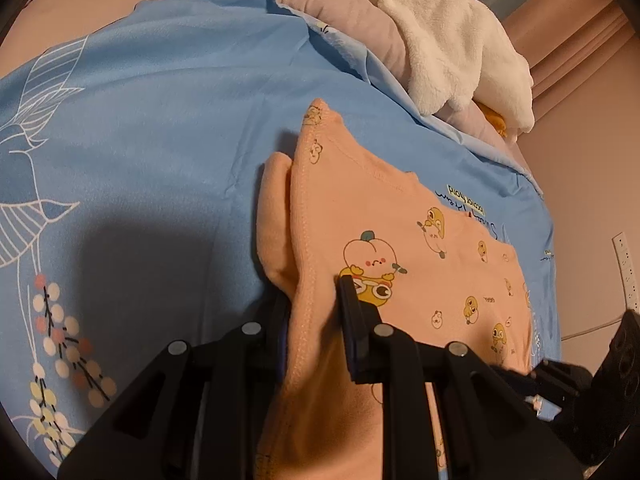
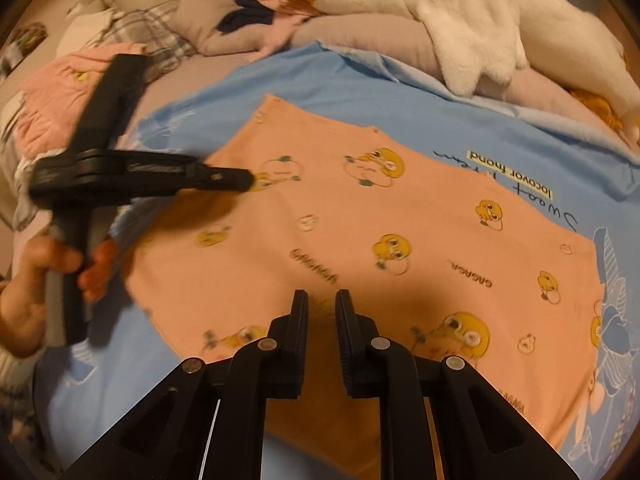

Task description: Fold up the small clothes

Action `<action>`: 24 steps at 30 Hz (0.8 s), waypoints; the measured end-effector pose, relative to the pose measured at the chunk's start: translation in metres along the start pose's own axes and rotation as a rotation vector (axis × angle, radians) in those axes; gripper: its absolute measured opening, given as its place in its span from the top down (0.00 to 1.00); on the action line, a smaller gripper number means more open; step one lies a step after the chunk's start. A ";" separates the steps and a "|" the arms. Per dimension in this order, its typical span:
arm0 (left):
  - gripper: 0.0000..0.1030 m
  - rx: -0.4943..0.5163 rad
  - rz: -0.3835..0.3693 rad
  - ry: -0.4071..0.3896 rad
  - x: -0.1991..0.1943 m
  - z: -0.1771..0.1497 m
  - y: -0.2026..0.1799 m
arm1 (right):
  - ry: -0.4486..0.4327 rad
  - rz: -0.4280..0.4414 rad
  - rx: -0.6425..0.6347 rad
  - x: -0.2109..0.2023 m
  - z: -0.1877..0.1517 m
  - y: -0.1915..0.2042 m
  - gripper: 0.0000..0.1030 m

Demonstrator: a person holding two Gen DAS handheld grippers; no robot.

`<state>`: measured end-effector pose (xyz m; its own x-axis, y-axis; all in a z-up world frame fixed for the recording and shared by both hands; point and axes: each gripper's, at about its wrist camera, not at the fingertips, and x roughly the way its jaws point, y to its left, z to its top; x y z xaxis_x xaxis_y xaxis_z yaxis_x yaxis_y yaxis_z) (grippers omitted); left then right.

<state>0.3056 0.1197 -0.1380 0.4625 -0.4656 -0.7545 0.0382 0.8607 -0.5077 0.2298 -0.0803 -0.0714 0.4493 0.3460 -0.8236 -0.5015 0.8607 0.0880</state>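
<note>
An orange garment (image 2: pixel 380 216) printed with yellow ducks lies spread on a blue cloth (image 2: pixel 192 128) on the bed. In the left wrist view my left gripper (image 1: pixel 316 312) is shut on the garment's (image 1: pixel 400 220) left side, and a fold of fabric rises between the pads; its left finger is hidden behind the cloth. The right wrist view shows this left gripper (image 2: pixel 246 179) at the garment's left edge, held by a hand (image 2: pixel 36 276). My right gripper (image 2: pixel 322 312) sits at the garment's near edge, fingers close together with orange fabric filling the narrow gap.
A white plush goose (image 2: pixel 460 12) and rolled pinkish bedding (image 2: pixel 360 48) lie along the far side. Pink and plaid clothes (image 2: pixel 72 80) are heaped at the far left. A wall with a socket strip (image 1: pixel 628 268) stands to the right of the bed.
</note>
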 end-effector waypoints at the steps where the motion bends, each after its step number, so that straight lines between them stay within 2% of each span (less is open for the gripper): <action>1: 0.80 0.000 0.001 0.001 0.000 0.000 -0.001 | 0.000 0.008 -0.009 -0.001 -0.003 0.003 0.83; 5: 0.80 0.002 0.004 0.002 0.000 -0.001 -0.001 | 0.059 0.005 -0.011 0.021 -0.010 0.001 0.83; 11: 0.80 0.017 0.019 -0.006 0.000 -0.001 -0.004 | 0.042 0.018 0.007 0.021 -0.011 -0.001 0.83; 14: 0.85 0.027 0.037 -0.017 -0.002 -0.002 -0.008 | 0.041 0.025 0.017 0.019 -0.012 -0.002 0.83; 20: 0.89 0.054 0.066 -0.046 -0.012 -0.001 -0.021 | -0.068 0.096 0.110 -0.004 -0.003 -0.019 0.83; 24: 0.89 0.069 0.051 -0.068 -0.022 0.001 -0.033 | -0.087 0.142 0.210 -0.001 0.002 -0.034 0.83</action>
<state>0.2950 0.1020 -0.1049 0.5245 -0.4081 -0.7472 0.0728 0.8959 -0.4382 0.2477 -0.1090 -0.0720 0.4520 0.4920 -0.7441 -0.4036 0.8567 0.3213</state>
